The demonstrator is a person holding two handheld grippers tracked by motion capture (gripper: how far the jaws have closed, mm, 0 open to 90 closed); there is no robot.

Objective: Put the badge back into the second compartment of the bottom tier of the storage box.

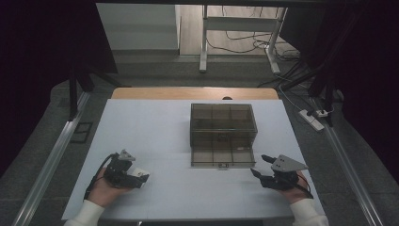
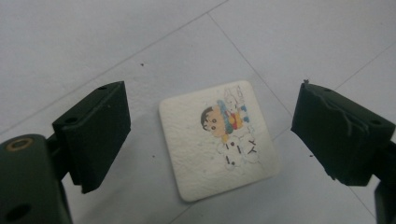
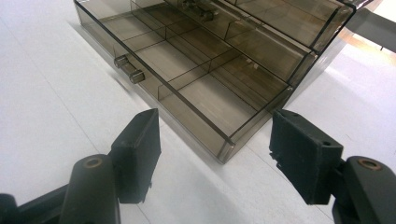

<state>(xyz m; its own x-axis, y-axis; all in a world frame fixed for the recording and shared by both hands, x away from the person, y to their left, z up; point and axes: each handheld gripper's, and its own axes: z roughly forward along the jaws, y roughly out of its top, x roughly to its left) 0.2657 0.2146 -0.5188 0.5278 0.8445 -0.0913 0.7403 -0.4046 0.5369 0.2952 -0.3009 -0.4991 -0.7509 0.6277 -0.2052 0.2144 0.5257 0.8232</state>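
1. Dark surroundings frame a floor with cables and a white desk frame beyond the table [image 1: 141, 122], whose pale blue-white top carries thin seam lines and has a wooden strip along its far edge.
2. Largest on it is a smoky see-through organiser box [image 1: 223, 117], right of centre, with its drawer [image 1: 222, 151] pulled out toward the person. The drawer's long side runs across the table and its handle [image 3: 129, 69] faces the near edge. Bare surface lies wide open to the left of the box and in front of it.
3. From the right gripper view, the dividers split the drawer into compartments, and its near corner sits between and beyond the jaws; the high view blurs that detail.
4. The right gripper [image 1: 262, 165], held near the right edge, points left and away toward the drawer's front corner. Its jaws stand wide apart with nothing between them.
5. The left gripper [image 1: 141, 175], at the near left and well apart from the box, points right. Its jaws are spread wide on either side of the card without touching it.
6. A small white square card [image 2: 218, 139] with rounded corners lies flat on the table between those jaws. The left gripper view shows a cartoon figure printed on it, set at a slant to the seams; in the high view the card [image 1: 140, 173] is just a pale patch.
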